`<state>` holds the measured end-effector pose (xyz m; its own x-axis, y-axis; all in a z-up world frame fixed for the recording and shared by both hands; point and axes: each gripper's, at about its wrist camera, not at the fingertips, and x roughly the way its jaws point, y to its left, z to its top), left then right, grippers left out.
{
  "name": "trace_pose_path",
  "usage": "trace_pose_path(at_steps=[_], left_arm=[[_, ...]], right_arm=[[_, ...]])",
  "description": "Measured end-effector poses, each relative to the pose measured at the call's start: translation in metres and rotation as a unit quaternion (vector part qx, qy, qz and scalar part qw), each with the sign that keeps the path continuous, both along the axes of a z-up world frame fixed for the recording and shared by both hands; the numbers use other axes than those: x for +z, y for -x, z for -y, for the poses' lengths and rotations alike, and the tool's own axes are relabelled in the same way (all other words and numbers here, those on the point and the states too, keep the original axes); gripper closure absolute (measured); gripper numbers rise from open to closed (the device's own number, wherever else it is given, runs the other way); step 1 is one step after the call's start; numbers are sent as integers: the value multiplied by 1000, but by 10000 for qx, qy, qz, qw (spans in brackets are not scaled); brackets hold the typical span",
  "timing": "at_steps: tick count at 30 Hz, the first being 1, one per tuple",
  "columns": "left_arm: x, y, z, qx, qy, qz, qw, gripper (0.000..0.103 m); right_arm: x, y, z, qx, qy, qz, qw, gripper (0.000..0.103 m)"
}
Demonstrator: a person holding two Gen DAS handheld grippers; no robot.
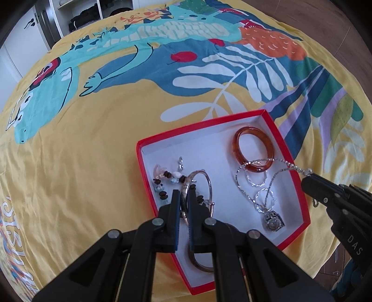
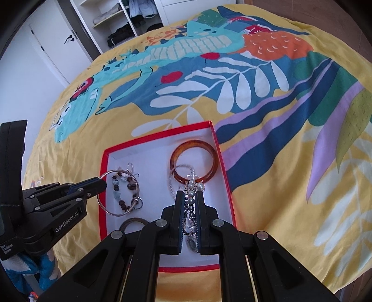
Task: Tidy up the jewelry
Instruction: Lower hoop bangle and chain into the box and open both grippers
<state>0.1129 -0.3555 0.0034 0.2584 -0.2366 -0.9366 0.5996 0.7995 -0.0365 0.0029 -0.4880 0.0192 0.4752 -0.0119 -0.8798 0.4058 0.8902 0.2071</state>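
Jewelry mostly lies inside the red box [image 1: 300,185], while left gripper [image 1: 183,197] jaws grasp a silver bangle [image 2: 137,183] and right gripper [image 2: 189,204] jaws grasp a silver necklace [image 1: 267,185].

The left gripper [image 2: 102,183] carries "GenRobot.AI" in white on its black side, a dark unit [image 2: 10,185] behind it reads "Data Acquisition System", and the right gripper [image 1: 307,180] shows the letters "DAS" on its body.

Patterned yellow bedspread [image 1: 93,139], white door [image 2: 53,46], open shelves [image 2: 121,21]
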Motion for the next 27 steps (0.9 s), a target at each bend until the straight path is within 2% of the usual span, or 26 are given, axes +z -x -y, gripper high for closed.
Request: trace_pose_path(at_steps=[13,27], left_arm=[[-21,6,-2,20,-198,-48,9998,96],[-36,10,-7,81,-277,-97,9995,94]], right_arm=[[-30,10,-2,47,-19,-342,9994,95],[-43,17,3,50,-3,-493,9988,95]])
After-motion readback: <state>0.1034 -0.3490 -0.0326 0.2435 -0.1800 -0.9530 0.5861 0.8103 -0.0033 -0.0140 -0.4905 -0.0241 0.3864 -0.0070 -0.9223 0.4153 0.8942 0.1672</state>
